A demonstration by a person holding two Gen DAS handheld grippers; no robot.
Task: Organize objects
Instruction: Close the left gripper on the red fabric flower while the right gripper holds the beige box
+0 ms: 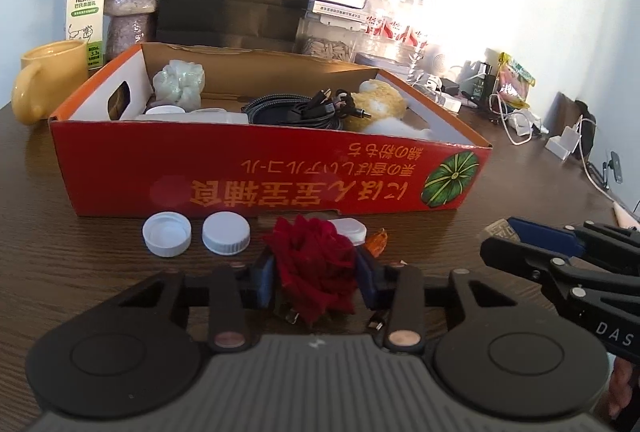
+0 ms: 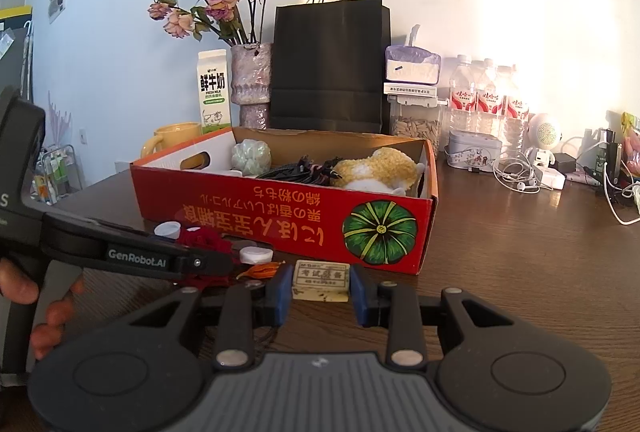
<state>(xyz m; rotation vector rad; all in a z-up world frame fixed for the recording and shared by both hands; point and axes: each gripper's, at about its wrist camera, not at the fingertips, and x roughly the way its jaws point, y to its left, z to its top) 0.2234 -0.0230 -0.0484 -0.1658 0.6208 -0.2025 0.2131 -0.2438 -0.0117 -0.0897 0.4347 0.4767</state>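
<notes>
2 grippers work at the table's [image 1: 80, 272] near edge, before the red box [image 1: 260, 176]: the left gripper [image 1: 316, 270] pinches a red rose [image 1: 316, 264], the right gripper [image 2: 320, 290] clamps a small eraser [image 2: 320, 280], both probably box-bound.

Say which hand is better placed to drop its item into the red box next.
Right, narrowly. Both fingers pairs grip something: the left gripper a red flower, the right gripper a small eraser. The eraser is compact and already faces the box wall; the floppy flower may snag.
</notes>
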